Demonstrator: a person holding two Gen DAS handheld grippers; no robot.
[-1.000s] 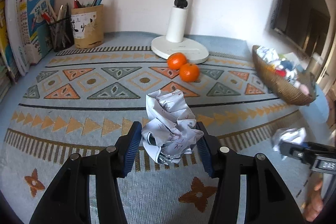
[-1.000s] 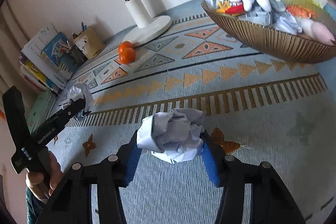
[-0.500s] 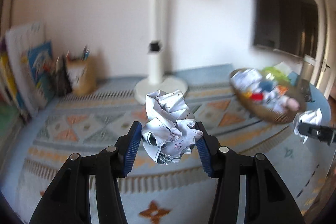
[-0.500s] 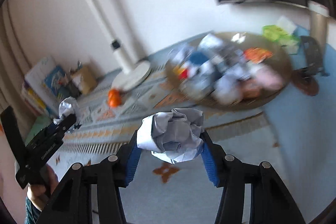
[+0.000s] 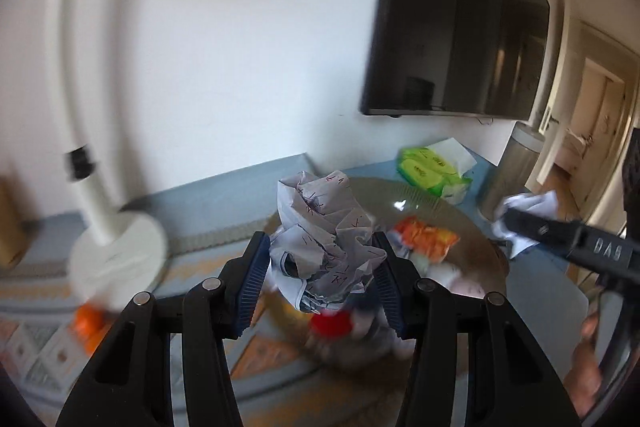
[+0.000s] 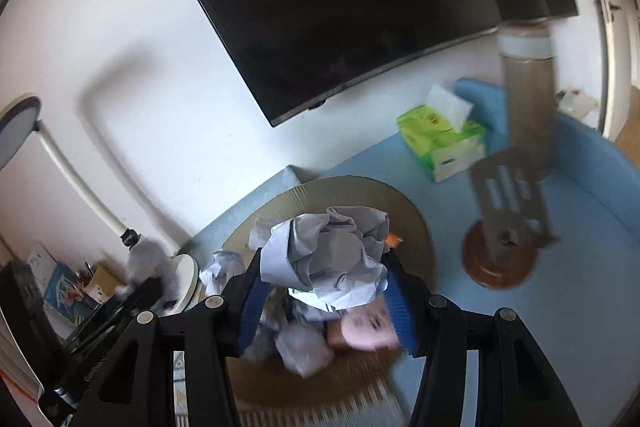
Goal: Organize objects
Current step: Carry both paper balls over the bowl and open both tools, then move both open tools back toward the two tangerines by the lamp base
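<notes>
Both tongs were over the woven basket [image 6: 416, 211], w/ the left tongs [image 5: 320, 279] clamped on a scribbled paper ball [image 5: 324, 227] and the right tongs [image 6: 324, 299] on a grey-white paper ball [image 6: 324, 251], probably so the wads drop into it.

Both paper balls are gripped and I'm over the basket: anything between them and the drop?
Nothing visible. The left paper ball and the right paper ball each hang directly above the basket, with no lid or object between. The basket already holds crumpled paper and toys, so they would land on that pile.
</notes>
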